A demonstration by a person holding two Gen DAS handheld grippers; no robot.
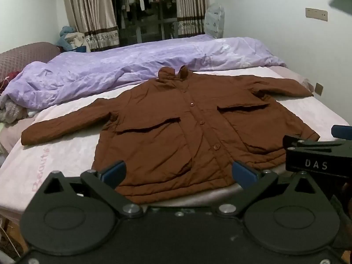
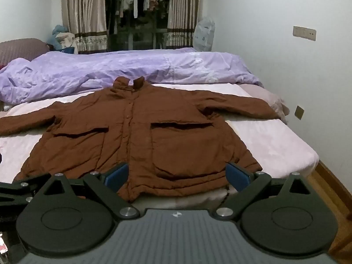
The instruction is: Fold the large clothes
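A brown buttoned jacket (image 1: 176,127) lies flat and face up on the pink bed sheet (image 1: 66,154), collar away from me, both sleeves spread out to the sides. It also shows in the right wrist view (image 2: 136,136). My left gripper (image 1: 179,173) is open and empty, hovering just short of the jacket's hem. My right gripper (image 2: 178,176) is open and empty, also at the hem, further right. The right gripper's body shows at the right edge of the left wrist view (image 1: 319,158).
A crumpled purple duvet (image 1: 132,66) lies along the far side of the bed, just behind the collar. A headboard (image 1: 24,55) and piled clothes stand at the left. Curtains and a window are at the back. The wooden floor (image 2: 330,187) lies right of the bed.
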